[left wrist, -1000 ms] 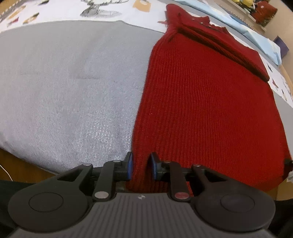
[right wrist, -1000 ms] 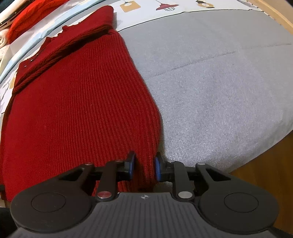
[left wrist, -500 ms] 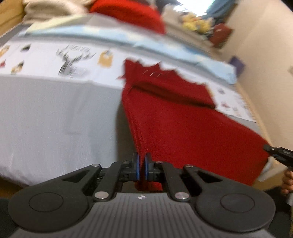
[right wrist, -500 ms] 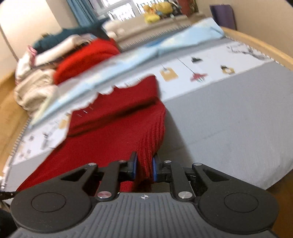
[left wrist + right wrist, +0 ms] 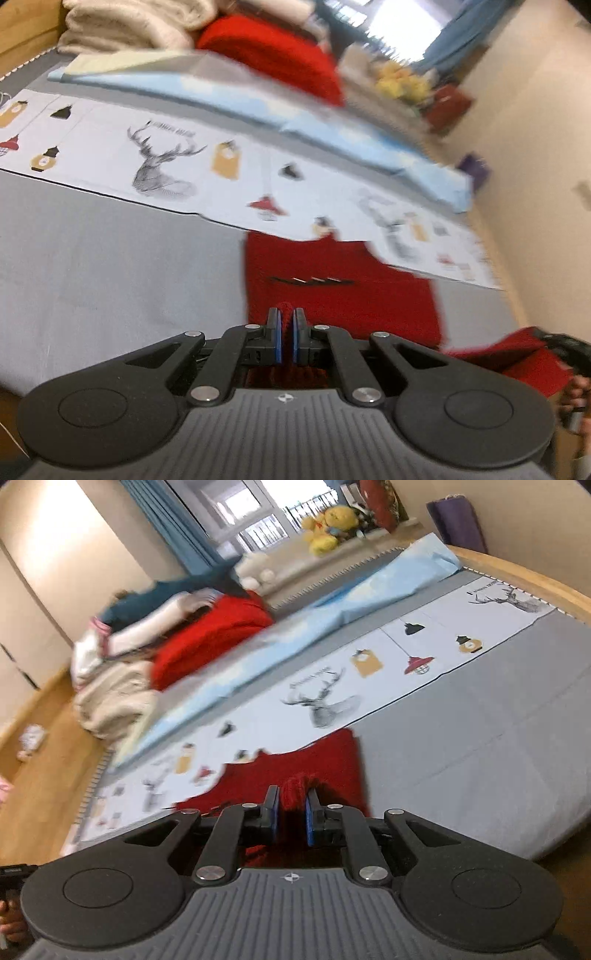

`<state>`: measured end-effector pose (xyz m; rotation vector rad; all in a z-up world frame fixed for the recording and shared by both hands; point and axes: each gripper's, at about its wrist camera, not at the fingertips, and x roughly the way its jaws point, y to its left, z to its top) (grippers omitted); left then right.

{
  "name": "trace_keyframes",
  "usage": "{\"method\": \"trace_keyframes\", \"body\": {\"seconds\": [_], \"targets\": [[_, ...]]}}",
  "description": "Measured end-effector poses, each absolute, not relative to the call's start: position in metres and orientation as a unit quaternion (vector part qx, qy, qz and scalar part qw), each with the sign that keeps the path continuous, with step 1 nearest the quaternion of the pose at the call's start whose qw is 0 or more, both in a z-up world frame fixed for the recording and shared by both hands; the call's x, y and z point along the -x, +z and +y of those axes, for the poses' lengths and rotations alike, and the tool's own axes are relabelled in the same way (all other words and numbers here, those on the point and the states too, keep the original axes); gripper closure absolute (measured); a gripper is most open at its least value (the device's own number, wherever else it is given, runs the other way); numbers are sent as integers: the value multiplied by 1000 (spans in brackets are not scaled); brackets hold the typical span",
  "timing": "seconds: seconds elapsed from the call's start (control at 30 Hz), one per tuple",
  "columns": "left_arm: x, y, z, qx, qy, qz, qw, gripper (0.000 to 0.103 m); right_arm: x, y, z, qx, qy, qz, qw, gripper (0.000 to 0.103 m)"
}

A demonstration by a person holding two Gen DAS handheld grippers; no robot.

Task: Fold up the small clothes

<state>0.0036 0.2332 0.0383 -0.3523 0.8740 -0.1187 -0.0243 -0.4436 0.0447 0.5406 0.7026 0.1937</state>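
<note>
**Hem lifted at both corners, collar end far ahead**

The left gripper (image 5: 285, 338) has its blue pads pressed on a bunched corner of the dark red ribbed knit sweater (image 5: 343, 291), and the right gripper (image 5: 291, 821) pinches the other near corner in the same way, having just closed the last of its gap on the knit. Both corners hang above the grey bed cover (image 5: 110, 258). The rest of the sweater lies on that cover, running away from both grippers toward the white printed strip with a deer head and lamps (image 5: 166, 162).

The relation that matters is this: the sweater's long axis points straight ahead from the claws, near hem to far collar, and its far edge touches the printed strip. Each gripper sits at one end of the hem (the right gripper's black body shows at the right edge of the left wrist view), so neither is nearer the collar. Judging from this, the fold wants both corners carried forward together and laid toward the far edge; uneven travel would skew the crease.
</note>
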Motion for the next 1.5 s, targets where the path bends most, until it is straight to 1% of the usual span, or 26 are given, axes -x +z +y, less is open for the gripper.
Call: {"method": "trace_keyframes", "body": {"seconds": [0.1,0.17,0.23,0.27,0.3,0.33,0.37,0.4,0.43,0.5,0.53,0.57,0.6,0.67,0.73,0.8,0.87,1.03,1.1,1.13,1.17,1.2,1.27,1.3,1.4,1.5], "targets": [[-74,11,249,181,-40,440,879,94,-40,23,-438,-245,72,367,894,95],[-101,1,257,171,-17,426,888,94,-84,6,-438,-244,60,381,890,91],[-117,-16,272,200,-14,418,886,83,-110,-6,-437,-216,25,378,900,88],[-118,-31,279,223,-18,416,881,80,-118,-12,-436,-204,18,371,906,83],[-121,-45,281,231,-15,428,874,78,-123,-19,-436,-200,9,365,909,79],[-126,-65,283,230,14,484,844,80,-125,-30,-439,-209,0,359,910,75],[-129,-76,282,229,37,508,830,80,-123,-43,-441,-223,-5,353,909,74],[-132,-84,281,231,42,516,824,80,-122,-57,-442,-237,-11,363,901,74],[-135,-89,279,234,31,519,821,79,-129,-70,-442,-245,-21,420,873,73],[-141,-98,273,238,3,528,815,74,-130,-72,-443,-264,-18,413,872,73],[-146,-104,269,239,-4,535,811,70,-131,-71,-441,-261,-12,406,876,68],[-149,-108,265,236,-4,539,808,68,-133,-73,-437,-251,-9,409,877,59],[-150,-112,262,230,-2,544,807,67,-137,-77,-433,-240,-8,419,875,55],[-150,-117,256,221,4,552,804,65,-142,-94,-425,-232,3,449,863,54],[-155,-121,254,221,4,555,802,59,-149,-109,-417,-227,6,487,844,54],[-151,-122,249,215,4,556,803,53,-153,-113,-411,-229,14,494,839,53],[-155,-125,247,210,8,557,803,51,-156,-114,-403,-216,14,503,837,50],[-156,-127,247,216,9,558,802,51,-159,-121,-395,-195,14,519,832,50],[-156,-128,248,215,8,558,801,51,-160,-121,-396,-197,15,519,832,52],[-156,-128,248,213,6,559,801,51,-159,-121,-397,-198,18,517,833,57],[-156,-129,248,212,4,559,802,52,-158,-120,-397,-196,22,515,834,68],[-155,-129,247,209,1,559,803,53,-157,-119,-396,-194,29,512,836,76],[-154,-128,244,201,-9,557,806,78,-154,-113,-392,-182,39,500,846,91],[-154,-126,243,191,-10,555,809,88,-152,-110,-390,-170,42,494,852,91],[-149,-116,234,151,-21,538,829,91,-147,-100,-387,-159,52,469,868,92],[-139,-91,235,138,-25,485,863,92,-138,-84,-390,-158,58,426,889,93]]}}
